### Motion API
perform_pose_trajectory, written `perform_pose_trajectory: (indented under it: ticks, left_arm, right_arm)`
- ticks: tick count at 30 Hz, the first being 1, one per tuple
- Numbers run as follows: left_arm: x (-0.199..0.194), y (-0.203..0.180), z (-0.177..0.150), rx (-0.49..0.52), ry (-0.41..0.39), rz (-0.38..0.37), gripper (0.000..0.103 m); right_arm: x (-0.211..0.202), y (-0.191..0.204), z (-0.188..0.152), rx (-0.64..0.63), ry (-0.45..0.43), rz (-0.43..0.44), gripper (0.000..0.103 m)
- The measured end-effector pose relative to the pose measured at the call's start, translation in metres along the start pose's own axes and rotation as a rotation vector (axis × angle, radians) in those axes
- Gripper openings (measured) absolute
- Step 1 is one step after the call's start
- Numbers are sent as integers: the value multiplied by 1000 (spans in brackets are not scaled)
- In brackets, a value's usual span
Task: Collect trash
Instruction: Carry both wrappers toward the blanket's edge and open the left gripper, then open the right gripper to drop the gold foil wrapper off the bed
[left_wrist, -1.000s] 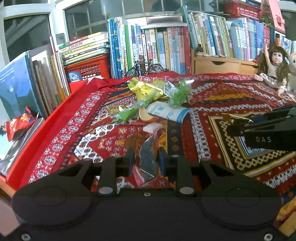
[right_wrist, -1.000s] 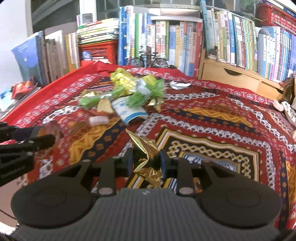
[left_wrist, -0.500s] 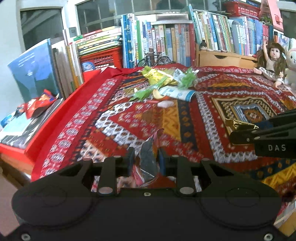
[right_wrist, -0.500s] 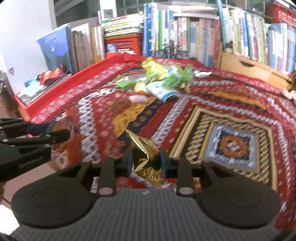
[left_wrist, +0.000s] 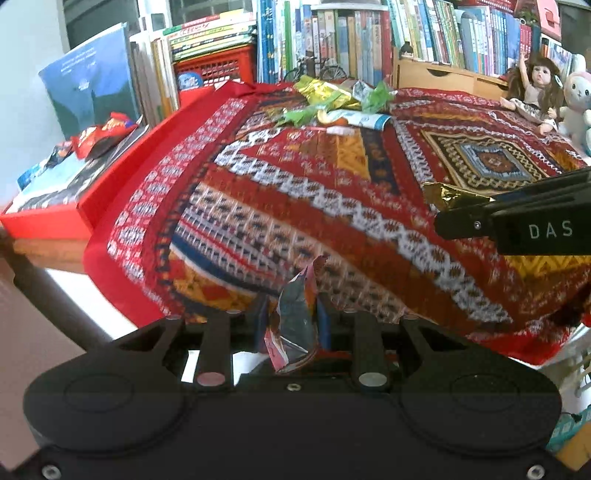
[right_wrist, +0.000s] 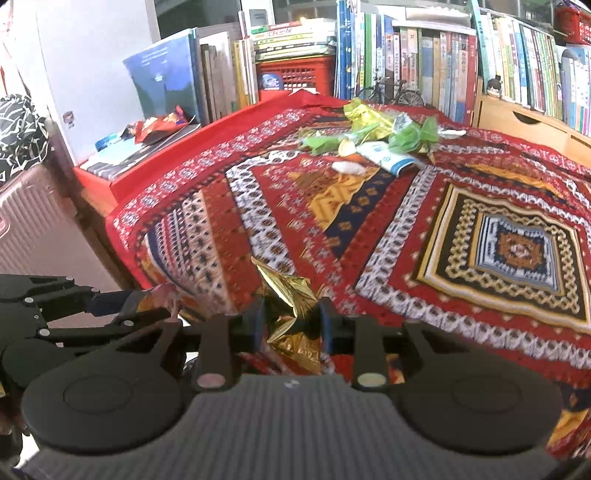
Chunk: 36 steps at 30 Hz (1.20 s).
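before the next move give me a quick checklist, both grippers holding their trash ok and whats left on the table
1. Left gripper shut on the silver wrapper: ok.
2. Right gripper shut on the gold foil: ok.
3. The two grippers apart, not touching: ok.
4. Bin in view to drop into: cannot tell, none shows in either view.
5. Table cleared: not ok, the trash pile of green and gold wrappers sits on the patterned cloth near the books.
6. Red snack bag on the side stack, uncollected: not ok.
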<state>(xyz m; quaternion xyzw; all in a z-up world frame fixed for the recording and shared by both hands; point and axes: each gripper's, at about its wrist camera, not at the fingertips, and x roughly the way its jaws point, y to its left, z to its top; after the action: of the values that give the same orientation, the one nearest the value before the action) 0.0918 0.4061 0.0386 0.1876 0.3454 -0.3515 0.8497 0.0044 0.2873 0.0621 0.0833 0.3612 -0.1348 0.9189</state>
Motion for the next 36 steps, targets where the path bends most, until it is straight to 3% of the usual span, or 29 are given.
perform_pose_trajectory:
  ticks: [5,11,13,15,17,23,27,31,34,36]
  left_arm:
    - [-1,12,-12,-43,30,-9,27]
    - [2,10,-18,-12,35,-20,30]
    - [2,8,-17,-10,24,-18,36]
    - [2,9,-15,-20,13,-15,53]
    - [1,10,-13,-28,-2,-18,62]
    - [2,14,-11,-8,-30,18,78]
    - [5,23,-14,-51,-17,65,97]
    - [7,37,-17,-97,1,80,100]
    - [10,42,-18,-100,16,96,103]
    - [13,45,-18,-106,36,110,103]
  right_arm:
    - [-6,15,-13,2,7,-3,36]
    - [-9,30,-23,-41,14,-6,36]
    - [-11,31,-23,-39,7,-2,36]
    - [-12,30,-24,-33,7,-5,37]
    - [-11,29,-25,-32,13,-11,37]
    - [-11,28,-28,-34,27,-17,40]
    - [-8,31,-28,-42,33,-12,40]
    - [-6,35,-29,-40,37,6,41]
    - [-3,39,-30,-47,53,21,54]
    - [-1,42,-31,-55,56,32,54]
